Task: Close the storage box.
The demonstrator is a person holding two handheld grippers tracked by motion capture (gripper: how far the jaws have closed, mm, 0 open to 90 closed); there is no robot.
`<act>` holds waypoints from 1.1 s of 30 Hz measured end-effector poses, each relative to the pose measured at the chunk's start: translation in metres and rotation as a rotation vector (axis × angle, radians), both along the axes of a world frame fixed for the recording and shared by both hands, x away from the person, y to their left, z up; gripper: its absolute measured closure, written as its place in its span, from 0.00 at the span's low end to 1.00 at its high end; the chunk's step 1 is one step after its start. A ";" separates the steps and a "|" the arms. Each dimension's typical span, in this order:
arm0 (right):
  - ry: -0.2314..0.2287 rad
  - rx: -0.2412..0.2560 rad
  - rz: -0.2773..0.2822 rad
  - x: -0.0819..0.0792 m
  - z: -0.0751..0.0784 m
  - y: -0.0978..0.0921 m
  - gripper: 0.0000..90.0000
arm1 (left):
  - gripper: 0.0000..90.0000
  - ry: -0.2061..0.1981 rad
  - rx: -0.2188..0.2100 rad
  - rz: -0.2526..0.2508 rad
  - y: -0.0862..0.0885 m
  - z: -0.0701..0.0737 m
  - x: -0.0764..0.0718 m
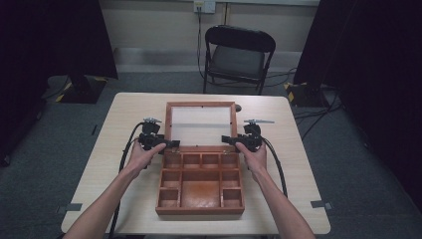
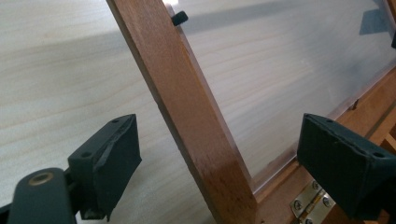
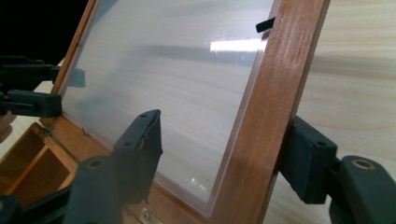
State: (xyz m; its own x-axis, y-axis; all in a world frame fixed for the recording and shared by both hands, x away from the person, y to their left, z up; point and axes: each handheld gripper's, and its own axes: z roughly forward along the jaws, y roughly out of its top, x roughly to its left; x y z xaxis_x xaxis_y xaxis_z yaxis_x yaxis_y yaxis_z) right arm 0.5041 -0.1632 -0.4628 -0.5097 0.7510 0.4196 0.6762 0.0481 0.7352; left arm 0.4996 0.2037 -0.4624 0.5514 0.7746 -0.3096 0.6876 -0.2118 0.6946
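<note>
On the pale wooden tabletop (image 1: 124, 149), with a folding chair (image 1: 238, 57) beyond its far edge, the compartmented wooden box (image 1: 201, 185) sits centred and its glass-paned lid (image 1: 201, 124) stands raised off the hinge at the box's rear. Your left gripper (image 1: 171, 144) straddles the lid's left frame rail and your right gripper (image 1: 226, 140) its right rail, both wide apart with a gap on each side of the wood, gripping nothing. This looks like the step of taking hold of the lid to swing it, so next close both grippers evenly on the rails beside the hinge (image 2: 310, 205).
</note>
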 end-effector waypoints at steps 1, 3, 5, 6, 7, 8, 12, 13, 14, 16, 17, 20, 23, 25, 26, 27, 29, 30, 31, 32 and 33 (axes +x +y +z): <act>-0.005 0.004 0.002 -0.001 0.001 0.000 0.38 | 0.19 -0.010 -0.001 -0.015 0.000 0.002 -0.001; -0.016 0.010 0.010 -0.002 0.003 -0.001 0.38 | 0.24 -0.026 0.009 -0.031 -0.002 0.004 -0.002; -0.024 0.017 0.012 -0.003 0.006 -0.001 0.38 | 0.26 -0.034 0.012 -0.036 -0.004 0.006 -0.003; -0.029 0.018 0.012 -0.004 0.007 -0.001 0.38 | 0.26 -0.035 0.009 -0.035 -0.006 0.007 -0.003; -0.029 0.021 0.011 -0.005 0.009 -0.001 0.38 | 0.27 -0.036 0.008 -0.041 -0.007 0.007 -0.004; -0.036 0.020 0.012 -0.005 0.010 -0.001 0.38 | 0.29 -0.037 0.005 -0.047 -0.008 0.008 -0.004; -0.047 0.022 0.015 -0.008 0.014 -0.002 0.38 | 0.30 -0.056 0.029 -0.050 -0.012 0.012 -0.007; -0.047 0.024 0.017 -0.008 0.015 -0.002 0.39 | 0.31 -0.061 0.030 -0.049 -0.011 0.013 -0.007; -0.051 0.023 0.018 -0.009 0.015 -0.002 0.39 | 0.33 -0.065 0.028 -0.050 -0.009 0.014 -0.007; -0.055 0.023 0.021 -0.010 0.017 -0.003 0.39 | 0.37 -0.062 0.018 -0.061 -0.006 0.017 -0.006; -0.057 0.024 0.020 -0.011 0.018 -0.003 0.39 | 0.40 -0.067 0.003 -0.061 -0.003 0.018 -0.006; -0.065 0.020 0.023 -0.013 0.021 -0.003 0.39 | 0.46 -0.079 -0.032 -0.050 0.002 0.021 -0.007; -0.068 0.020 0.025 -0.015 0.023 -0.003 0.39 | 0.47 -0.087 -0.038 -0.046 0.002 0.024 -0.009; -0.068 0.015 0.028 -0.017 0.025 -0.003 0.40 | 0.47 -0.089 -0.033 -0.051 0.002 0.026 -0.010; -0.072 0.010 0.031 -0.018 0.025 -0.003 0.40 | 0.47 -0.094 -0.030 -0.053 0.002 0.027 -0.011; -0.074 0.007 0.031 -0.018 0.026 -0.003 0.40 | 0.48 -0.096 -0.034 -0.049 0.002 0.028 -0.012; -0.079 0.005 0.029 -0.020 0.027 -0.003 0.40 | 0.50 -0.101 -0.033 -0.050 0.003 0.030 -0.013; -0.080 0.002 0.028 -0.022 0.028 -0.003 0.40 | 0.50 -0.102 -0.038 -0.048 0.003 0.031 -0.014; -0.084 0.001 0.030 -0.023 0.029 -0.003 0.40 | 0.49 -0.105 -0.038 -0.048 0.002 0.032 -0.015; -0.082 -0.003 0.030 -0.024 0.030 -0.003 0.40 | 0.49 -0.110 -0.034 -0.054 0.003 0.033 -0.016; -0.085 -0.004 0.035 -0.026 0.031 -0.003 0.40 | 0.50 -0.113 -0.038 -0.054 0.003 0.034 -0.017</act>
State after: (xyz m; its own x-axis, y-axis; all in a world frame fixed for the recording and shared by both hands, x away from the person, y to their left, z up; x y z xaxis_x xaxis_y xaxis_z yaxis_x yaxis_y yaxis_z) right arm 0.4783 -0.1666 -0.4320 -0.5693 0.7337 0.3709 0.6091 0.0734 0.7897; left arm 0.4825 0.2064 -0.4279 0.6250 0.7318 -0.2718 0.5928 -0.2183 0.7752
